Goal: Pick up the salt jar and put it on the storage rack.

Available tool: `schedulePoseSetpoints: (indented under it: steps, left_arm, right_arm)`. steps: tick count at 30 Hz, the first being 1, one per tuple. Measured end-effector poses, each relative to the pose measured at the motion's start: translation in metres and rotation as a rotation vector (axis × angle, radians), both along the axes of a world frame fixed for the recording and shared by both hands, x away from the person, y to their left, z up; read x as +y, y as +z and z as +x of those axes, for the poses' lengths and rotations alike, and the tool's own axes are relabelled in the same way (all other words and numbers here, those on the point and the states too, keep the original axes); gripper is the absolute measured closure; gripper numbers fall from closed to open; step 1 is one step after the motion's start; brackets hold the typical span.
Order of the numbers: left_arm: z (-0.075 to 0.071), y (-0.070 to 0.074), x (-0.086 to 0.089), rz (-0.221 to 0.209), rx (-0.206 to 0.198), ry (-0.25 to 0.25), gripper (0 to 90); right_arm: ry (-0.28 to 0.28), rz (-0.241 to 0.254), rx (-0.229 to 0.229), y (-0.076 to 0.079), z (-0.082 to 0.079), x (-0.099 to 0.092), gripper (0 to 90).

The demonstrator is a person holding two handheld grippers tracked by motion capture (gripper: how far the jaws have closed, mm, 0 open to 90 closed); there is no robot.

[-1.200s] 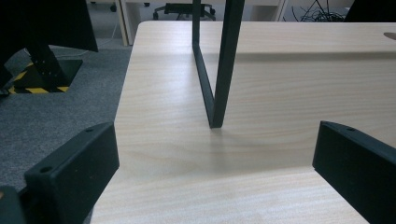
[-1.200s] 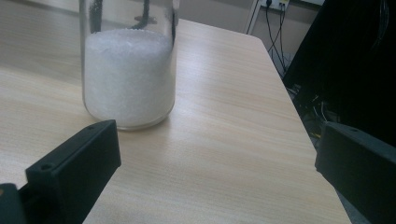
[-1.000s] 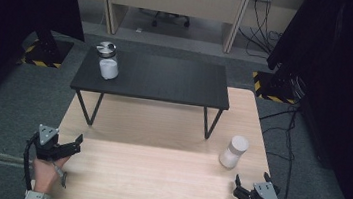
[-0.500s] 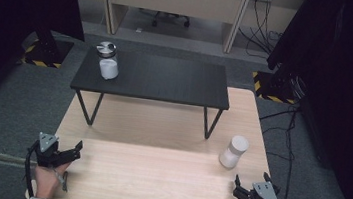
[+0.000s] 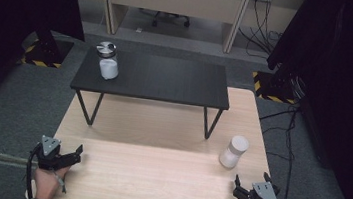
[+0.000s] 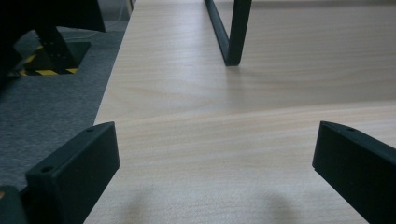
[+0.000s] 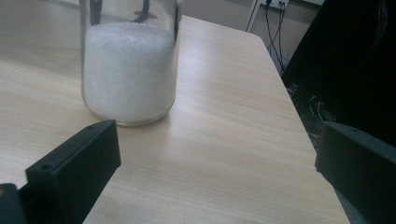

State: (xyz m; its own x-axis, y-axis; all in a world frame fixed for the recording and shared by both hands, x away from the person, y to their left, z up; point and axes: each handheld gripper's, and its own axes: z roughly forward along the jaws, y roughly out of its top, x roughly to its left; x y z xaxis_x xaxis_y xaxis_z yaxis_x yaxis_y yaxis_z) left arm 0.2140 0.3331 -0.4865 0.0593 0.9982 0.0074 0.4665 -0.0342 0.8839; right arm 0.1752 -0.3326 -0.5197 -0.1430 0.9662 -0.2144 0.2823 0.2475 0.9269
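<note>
A glass jar of white grains [image 5: 233,152] with a white lid stands on the wooden table [image 5: 155,177] near its right edge. My right gripper [image 5: 238,186] sits open just in front of it, at the table's near right corner. Seen from the right gripper view, the jar [image 7: 128,70] stands ahead and to the left of the wide-apart jaws [image 7: 217,140], not between them. At the near left corner my left gripper [image 5: 77,152] is open over bare wood. Nothing lies between its jaws [image 6: 217,140] in the left gripper view.
A low black bench [image 5: 166,81] stands across the far half of the wooden table, and one of its legs [image 6: 236,32] rises ahead of the left gripper. On its left end is a second jar with a metal lid [image 5: 107,60]. Grey carpet [image 6: 42,107] lies off the table's left edge.
My left gripper has drawn back slightly toward the near edge. The right gripper and both jars have stayed put.
</note>
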Motion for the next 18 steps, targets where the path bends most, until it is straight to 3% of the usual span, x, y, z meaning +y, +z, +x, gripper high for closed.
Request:
schedulePoseSetpoints:
  steps: [3, 10, 18]
  left_arm:
    - [-0.0039, -0.0032, -0.0047, 0.028, -0.023, -0.003, 0.0]
    - [-0.0086, -0.0052, -0.0015, -0.022, -0.040, 0.032, 0.0]
    - [-0.0096, -0.0063, -0.0020, -0.015, -0.049, 0.027, 0.0]
  right_arm:
    - [0.000, -0.001, -0.001, -0.0002, -0.0002, 0.0003, 0.3]
    - [0.002, -0.003, -0.006, -0.0007, -0.0008, 0.0001, 0.3]
    - [0.004, 0.001, -0.006, -0.0008, -0.0008, -0.0005, 0.3]
